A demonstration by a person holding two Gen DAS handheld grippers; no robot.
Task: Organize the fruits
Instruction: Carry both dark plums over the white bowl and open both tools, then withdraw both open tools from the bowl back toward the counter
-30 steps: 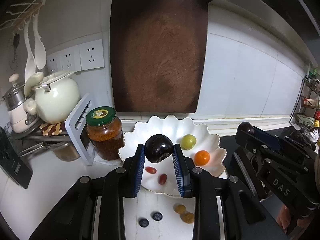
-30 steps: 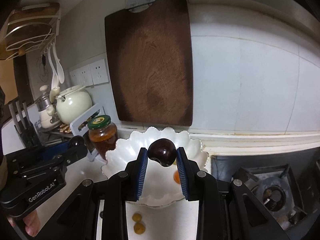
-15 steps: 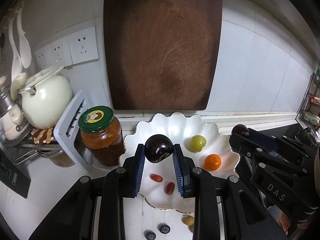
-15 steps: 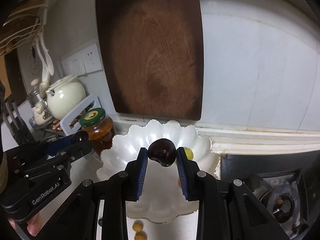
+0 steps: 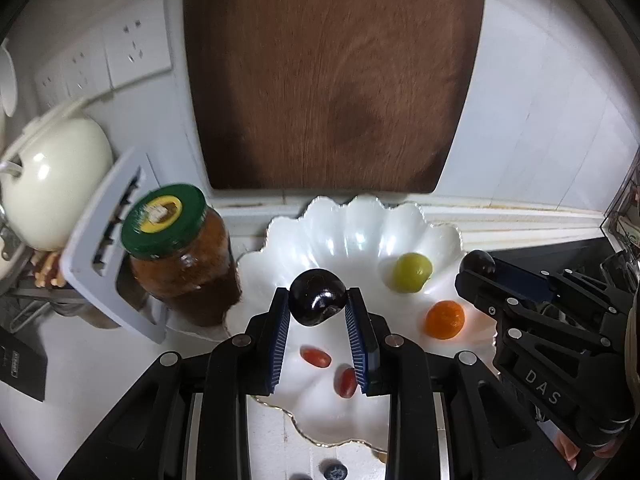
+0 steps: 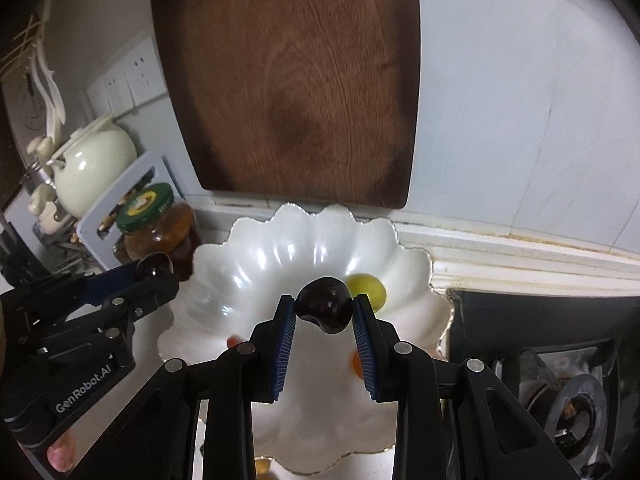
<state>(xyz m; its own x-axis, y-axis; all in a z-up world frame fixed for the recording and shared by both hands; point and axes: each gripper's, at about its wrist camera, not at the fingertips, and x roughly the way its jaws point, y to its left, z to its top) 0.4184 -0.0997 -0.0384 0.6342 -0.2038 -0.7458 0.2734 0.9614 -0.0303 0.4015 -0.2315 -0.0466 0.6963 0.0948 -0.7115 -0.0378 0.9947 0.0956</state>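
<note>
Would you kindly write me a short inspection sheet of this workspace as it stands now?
Surface: white counter; blueberry lies on it.
Job's things: scalloped plate holds green fruit, orange fruit, two red tomatoes.
Clutter: jar, teapot, cutting board against the wall.
Grippers: left tool shut on a dark plum above the plate; right tool shut on another plum.
Cables: nothing seen.
Surroundings: wall sockets, stove burner.

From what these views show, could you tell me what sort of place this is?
Most likely a home kitchen counter: a wooden cutting board leans against the tiled wall, a gas stove burner sits to the right, and a white teapot stands nearby.
</note>
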